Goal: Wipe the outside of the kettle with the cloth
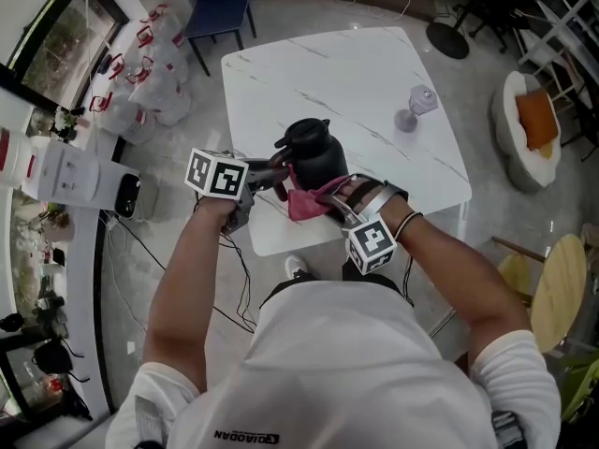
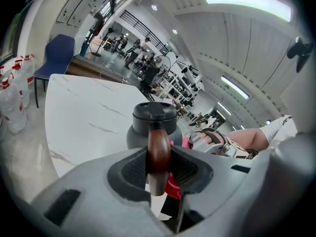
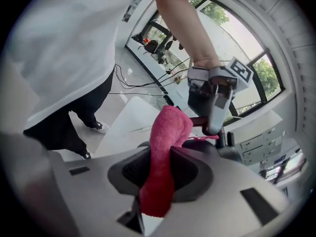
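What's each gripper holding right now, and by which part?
Left gripper holds the kettle by its brown handle. Right gripper holds the pink cloth, pinched mid-length, with its ends sticking out both ways.

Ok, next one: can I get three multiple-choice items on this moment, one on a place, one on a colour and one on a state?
1. Where is the clear glass?
A. on the floor
B. on the white table
C. in a gripper

2. What colour is the cloth?
A. pink
B. blue
C. white

3. What is the left hand-held gripper doing?
A. hanging open in the air
B. shut on the kettle's brown handle
C. shut on the cloth

Answers:
1. B. The head view shows it standing on the tabletop.
2. A. The cloth shows pink between the jaws of the right hand-held gripper.
3. B. The left gripper view shows the handle clamped between its pads.
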`<action>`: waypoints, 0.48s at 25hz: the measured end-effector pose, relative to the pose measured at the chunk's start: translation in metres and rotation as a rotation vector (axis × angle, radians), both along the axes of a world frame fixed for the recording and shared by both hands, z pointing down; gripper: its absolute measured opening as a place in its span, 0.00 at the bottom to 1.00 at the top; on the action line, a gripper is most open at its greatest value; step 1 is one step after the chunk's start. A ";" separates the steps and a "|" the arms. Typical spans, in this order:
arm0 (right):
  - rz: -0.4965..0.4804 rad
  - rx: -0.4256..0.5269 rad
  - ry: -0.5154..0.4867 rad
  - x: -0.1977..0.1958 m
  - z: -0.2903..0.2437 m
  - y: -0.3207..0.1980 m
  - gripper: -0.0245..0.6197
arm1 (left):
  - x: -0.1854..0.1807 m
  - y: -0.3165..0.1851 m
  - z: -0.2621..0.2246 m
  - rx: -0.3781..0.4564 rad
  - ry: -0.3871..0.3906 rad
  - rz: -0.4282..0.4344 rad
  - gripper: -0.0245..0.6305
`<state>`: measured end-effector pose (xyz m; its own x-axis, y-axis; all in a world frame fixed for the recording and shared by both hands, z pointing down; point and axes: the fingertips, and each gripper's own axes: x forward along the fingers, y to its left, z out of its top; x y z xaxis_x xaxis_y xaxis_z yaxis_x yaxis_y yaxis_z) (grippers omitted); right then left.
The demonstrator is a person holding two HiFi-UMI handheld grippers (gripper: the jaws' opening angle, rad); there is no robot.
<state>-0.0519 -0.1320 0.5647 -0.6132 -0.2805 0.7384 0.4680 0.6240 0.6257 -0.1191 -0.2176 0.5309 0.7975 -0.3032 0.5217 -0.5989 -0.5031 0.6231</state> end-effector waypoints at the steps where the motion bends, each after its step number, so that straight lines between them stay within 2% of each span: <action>1: -0.006 -0.003 0.000 0.001 0.004 0.002 0.20 | -0.002 -0.002 0.000 0.002 -0.001 -0.004 0.22; 8: -0.025 -0.038 -0.014 0.008 0.028 0.020 0.20 | -0.010 -0.002 0.001 -0.023 0.014 -0.021 0.22; 12: -0.017 -0.091 0.004 0.017 0.046 0.032 0.20 | -0.014 -0.002 0.003 -0.027 0.023 -0.037 0.22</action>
<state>-0.0353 -0.0996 0.6111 -0.6145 -0.2019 0.7627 0.4812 0.6701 0.5651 -0.1328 -0.2193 0.5343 0.7979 -0.3192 0.5114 -0.6021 -0.4635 0.6501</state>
